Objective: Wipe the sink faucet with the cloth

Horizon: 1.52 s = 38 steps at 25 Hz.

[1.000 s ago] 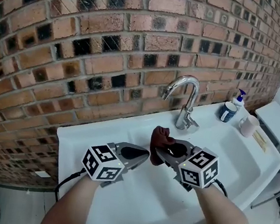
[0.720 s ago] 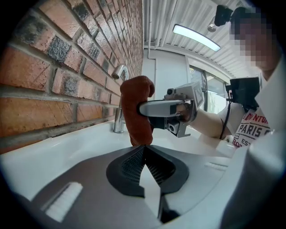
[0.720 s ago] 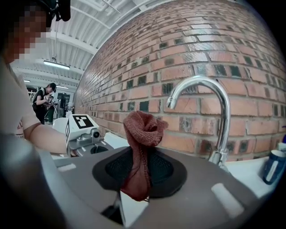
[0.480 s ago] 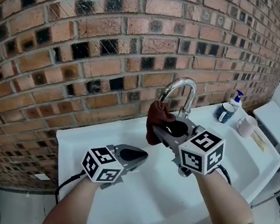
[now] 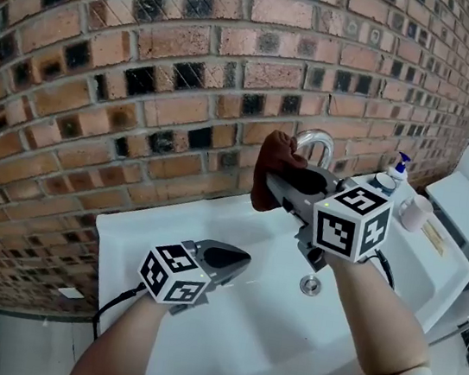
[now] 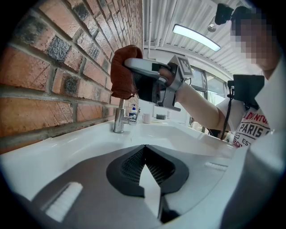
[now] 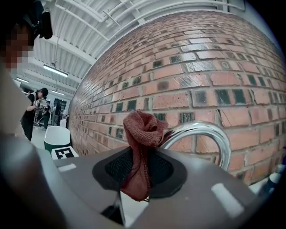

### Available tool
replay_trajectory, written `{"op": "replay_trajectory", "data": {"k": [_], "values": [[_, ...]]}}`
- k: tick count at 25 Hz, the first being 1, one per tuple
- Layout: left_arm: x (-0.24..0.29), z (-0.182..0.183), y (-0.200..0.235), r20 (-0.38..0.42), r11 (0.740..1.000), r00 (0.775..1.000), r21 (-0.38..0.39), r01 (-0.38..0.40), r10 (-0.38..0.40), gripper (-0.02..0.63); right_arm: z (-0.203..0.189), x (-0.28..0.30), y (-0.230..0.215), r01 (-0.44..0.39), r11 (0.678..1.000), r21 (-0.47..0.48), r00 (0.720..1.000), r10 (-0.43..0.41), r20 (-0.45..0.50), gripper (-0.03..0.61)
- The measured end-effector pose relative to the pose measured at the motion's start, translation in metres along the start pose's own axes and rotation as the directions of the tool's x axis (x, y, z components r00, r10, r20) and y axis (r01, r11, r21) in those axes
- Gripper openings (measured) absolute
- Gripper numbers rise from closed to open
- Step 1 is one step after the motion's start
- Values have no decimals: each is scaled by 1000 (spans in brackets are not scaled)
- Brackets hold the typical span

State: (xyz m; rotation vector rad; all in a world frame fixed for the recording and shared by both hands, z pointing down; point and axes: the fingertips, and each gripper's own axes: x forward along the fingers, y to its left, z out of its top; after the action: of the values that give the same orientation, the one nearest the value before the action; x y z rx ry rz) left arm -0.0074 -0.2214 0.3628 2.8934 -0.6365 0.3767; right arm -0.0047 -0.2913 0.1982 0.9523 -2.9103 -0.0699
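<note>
Fingers round cloth beside faucet, brick wall behind

White T-shirt, red print reading "PARIS", lines above and below it cut off, unreadable

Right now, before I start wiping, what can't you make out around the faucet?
- Head view: the right gripper and cloth hide the faucet except its arch; spout tip and base unseen.
- Right gripper view: its own body cuts off the faucet's lower part; whether cloth touches faucet is unclear.
- Left gripper view: the cloth covers the spout.
</note>
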Motion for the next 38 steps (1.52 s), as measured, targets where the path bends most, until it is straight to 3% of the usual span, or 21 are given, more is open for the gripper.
{"op": "replay_trajectory", "data": {"k": [5, 17, 26, 38], "values": [[0, 0, 0, 0, 1000, 1000, -1, 1, -1, 6, -6, 1, -7, 19, 999, 28, 1000, -18, -10, 92], [1, 0, -1, -1, 1000, 1000, -1, 5, -5, 6, 8, -4, -13, 22, 1000, -15, 998, -23, -57, 94], [1, -1, -1, -2, 1000, 1000, 0, 5, -5, 6, 32, -13, -25, 43, 998, -35, 999, -44, -28, 94], [0, -1, -1, -3, 1000, 1000, -2, 7, -7, 6, 60, -42, -73, 140, 990, -19, 990, -139, 30, 97]]}}
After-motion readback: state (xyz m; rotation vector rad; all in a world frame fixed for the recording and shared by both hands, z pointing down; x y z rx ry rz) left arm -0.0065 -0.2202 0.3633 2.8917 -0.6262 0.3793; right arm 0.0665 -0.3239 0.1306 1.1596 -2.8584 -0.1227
